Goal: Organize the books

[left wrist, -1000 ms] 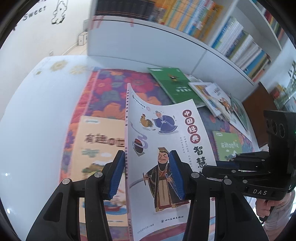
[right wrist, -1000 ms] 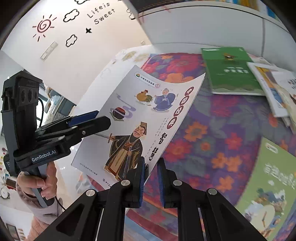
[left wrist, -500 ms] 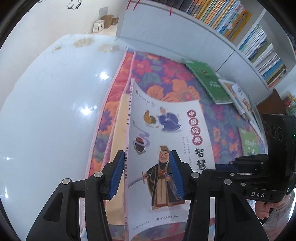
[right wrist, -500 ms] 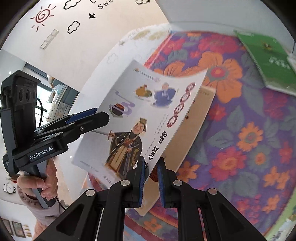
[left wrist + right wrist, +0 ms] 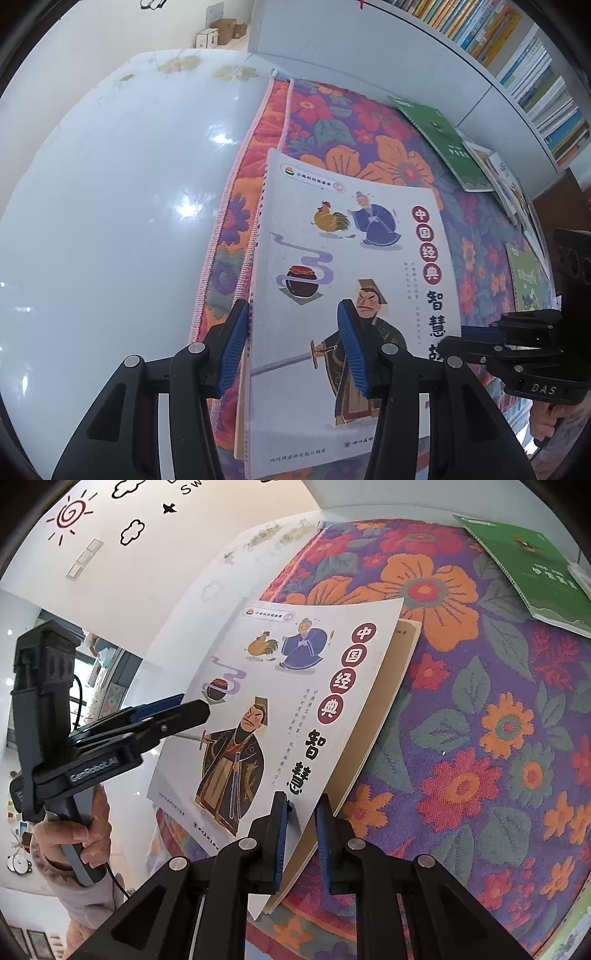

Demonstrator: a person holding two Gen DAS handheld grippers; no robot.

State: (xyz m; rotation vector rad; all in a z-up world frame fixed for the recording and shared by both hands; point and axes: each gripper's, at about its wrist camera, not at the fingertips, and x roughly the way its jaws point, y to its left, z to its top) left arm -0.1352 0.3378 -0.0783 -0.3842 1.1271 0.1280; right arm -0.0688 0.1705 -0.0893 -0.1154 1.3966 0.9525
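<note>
Holding white illustrated paperback (image 5: pixel 354 280) above tan book (image 5: pixel 373 716) on floral cloth (image 5: pixel 480 701).
Right claw (image 5: pixel 300 834) clenched on its lower corner; left claw (image 5: pixel 291 347) grasping its spine edge.

tan book (image 5: pixel 373 746) almost wholly covered by the white storybook (image 5: pixel 354 295), green book (image 5: pixel 532 568) at the cloth's far right corner cut by the picture's edge, shelf spines (image 5: pixel 535 74) too small to read
</note>
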